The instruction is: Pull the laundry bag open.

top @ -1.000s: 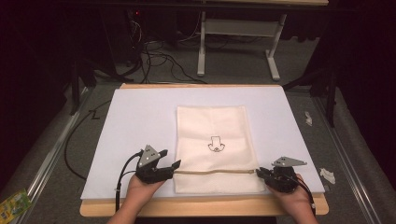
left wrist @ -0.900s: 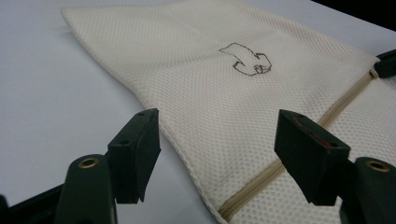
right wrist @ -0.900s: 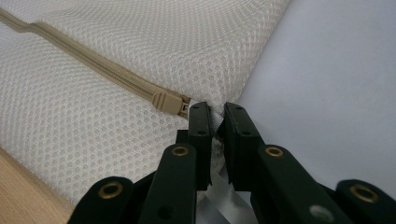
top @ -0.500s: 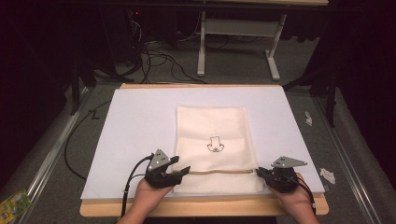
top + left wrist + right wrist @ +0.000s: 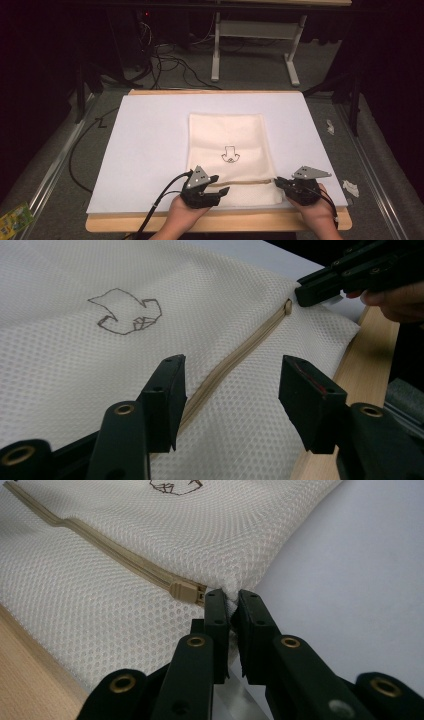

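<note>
A cream mesh bag point(image 5: 227, 140) with a small drawn logo point(image 5: 230, 155) lies flat on the white sheet. A tan zipper point(image 5: 245, 181) runs across its near end. My left gripper point(image 5: 222, 183) hovers open over the bag's near left part, and in the left gripper view the zipper point(image 5: 235, 357) passes between its spread jaws point(image 5: 232, 370). My right gripper point(image 5: 276, 182) is shut on the bag's right edge. In the right gripper view its jaws point(image 5: 229, 600) pinch the mesh just beside the zipper slider point(image 5: 187, 591).
A white sheet point(image 5: 150, 135) covers the wooden table, whose front edge point(image 5: 240, 222) lies just behind the hands. White scraps point(image 5: 350, 187) lie on the grey floor at the right, a green packet point(image 5: 15, 217) at the lower left. Cables and a white table frame point(image 5: 252, 30) stand beyond.
My left gripper has moved right, from the bag's left edge to over the bag near the zipper. The right gripper has stayed shut on the bag's right edge.
</note>
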`<state>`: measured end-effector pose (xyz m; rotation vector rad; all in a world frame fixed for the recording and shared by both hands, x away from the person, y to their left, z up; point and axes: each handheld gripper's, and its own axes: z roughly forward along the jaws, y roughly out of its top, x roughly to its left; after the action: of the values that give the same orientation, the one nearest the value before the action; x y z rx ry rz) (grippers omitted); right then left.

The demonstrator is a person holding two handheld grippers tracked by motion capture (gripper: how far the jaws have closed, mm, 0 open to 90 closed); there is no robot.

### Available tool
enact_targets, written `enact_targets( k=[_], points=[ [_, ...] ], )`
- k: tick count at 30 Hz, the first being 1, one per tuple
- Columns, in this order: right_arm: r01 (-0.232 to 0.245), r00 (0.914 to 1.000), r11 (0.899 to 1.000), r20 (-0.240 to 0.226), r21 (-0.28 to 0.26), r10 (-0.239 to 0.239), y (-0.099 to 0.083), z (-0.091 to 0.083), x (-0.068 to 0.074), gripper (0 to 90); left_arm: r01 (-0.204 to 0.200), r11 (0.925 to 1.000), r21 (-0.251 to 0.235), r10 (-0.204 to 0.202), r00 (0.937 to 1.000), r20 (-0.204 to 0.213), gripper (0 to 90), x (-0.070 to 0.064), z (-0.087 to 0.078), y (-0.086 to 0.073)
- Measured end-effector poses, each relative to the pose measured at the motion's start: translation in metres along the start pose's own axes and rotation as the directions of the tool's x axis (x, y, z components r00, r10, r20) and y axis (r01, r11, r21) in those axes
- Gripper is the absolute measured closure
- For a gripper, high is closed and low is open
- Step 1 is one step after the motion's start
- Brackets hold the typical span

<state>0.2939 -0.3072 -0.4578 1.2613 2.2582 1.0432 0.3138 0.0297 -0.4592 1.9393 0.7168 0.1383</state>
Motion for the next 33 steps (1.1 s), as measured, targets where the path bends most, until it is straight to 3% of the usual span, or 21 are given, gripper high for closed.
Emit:
enact_targets(
  k=[6, 10, 15, 16, 24, 33],
  points=[
    [0.011, 0.9999, 1.0, -0.002, -0.021, -0.012, 0.002, -0.003, 0.002, 85.2, 0.009, 1.0, 0.003, -0.009, 0.9994, 0.035, 49.5, -0.011, 0.017, 0.004],
    [0.007, 0.9999, 1.0, -0.012, -0.029, -0.008, 0.002, -0.004, 0.002, 85.2, 0.039, 0.9991, -0.018, -0.038, 0.9972, 0.064, 52.7, -0.019, 0.031, 0.012],
    [0.01, 0.9998, 0.999, -0.019, -0.042, -0.011, 0.003, -0.005, 0.001, 85.2, -0.001, 1.0, -0.001, 0.001, 0.9968, 0.081, 56.4, -0.033, 0.055, 0.021],
    [0.012, 0.9997, 0.999, -0.019, -0.045, -0.013, 0.003, -0.005, 0.001, 85.1, -0.015, 0.9999, -0.005, 0.015, 0.9968, 0.078, 56.2, -0.037, 0.062, 0.023],
    [0.01, 0.9996, 0.998, -0.024, -0.058, -0.012, 0.004, -0.006, 0.001, 85.2, -0.009, 0.9989, 0.045, 0.005, 0.9969, 0.079, 63.3, -0.044, 0.089, 0.024],
    [0.001, 0.9995, 0.998, -0.031, -0.062, -0.003, 0.004, -0.006, 0.001, 85.3, -0.006, 0.9981, 0.061, 0.002, 0.9983, 0.058, 70.8, -0.052, 0.108, 0.029]
  ],
)
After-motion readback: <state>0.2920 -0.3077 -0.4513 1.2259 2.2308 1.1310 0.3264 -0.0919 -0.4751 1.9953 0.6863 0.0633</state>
